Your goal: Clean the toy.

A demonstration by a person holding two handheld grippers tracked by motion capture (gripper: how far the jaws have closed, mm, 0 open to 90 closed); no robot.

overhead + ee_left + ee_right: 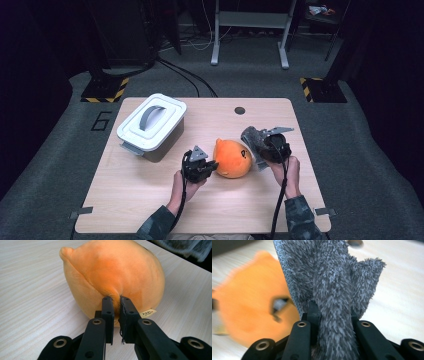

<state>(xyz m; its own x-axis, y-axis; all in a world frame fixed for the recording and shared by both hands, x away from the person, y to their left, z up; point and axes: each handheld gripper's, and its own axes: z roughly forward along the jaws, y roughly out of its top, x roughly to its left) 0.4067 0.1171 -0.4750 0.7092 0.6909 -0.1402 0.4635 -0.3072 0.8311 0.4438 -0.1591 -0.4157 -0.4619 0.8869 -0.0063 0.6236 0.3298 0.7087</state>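
Observation:
An orange round plush toy point(232, 158) lies at the middle of the wooden table point(150, 200). My left gripper point(214, 164) touches its left side, shut on a pinch of the toy's fabric point(115, 298). The plush toy point(112, 275) has a small label near its base. My right gripper point(256, 142) is just right of the toy, shut on a grey fluffy cloth point(251, 137). That cloth point(329, 277) stands bunched up between the jaws and hides their tips. The orange toy point(249, 312) appears blurred behind it, to the left.
A grey box with a white lid and grey handle point(152, 122) stands at the table's back left. A small round hole point(240, 110) sits near the far edge. Beyond the table are carpet floor, cables and a white frame's legs point(250, 30).

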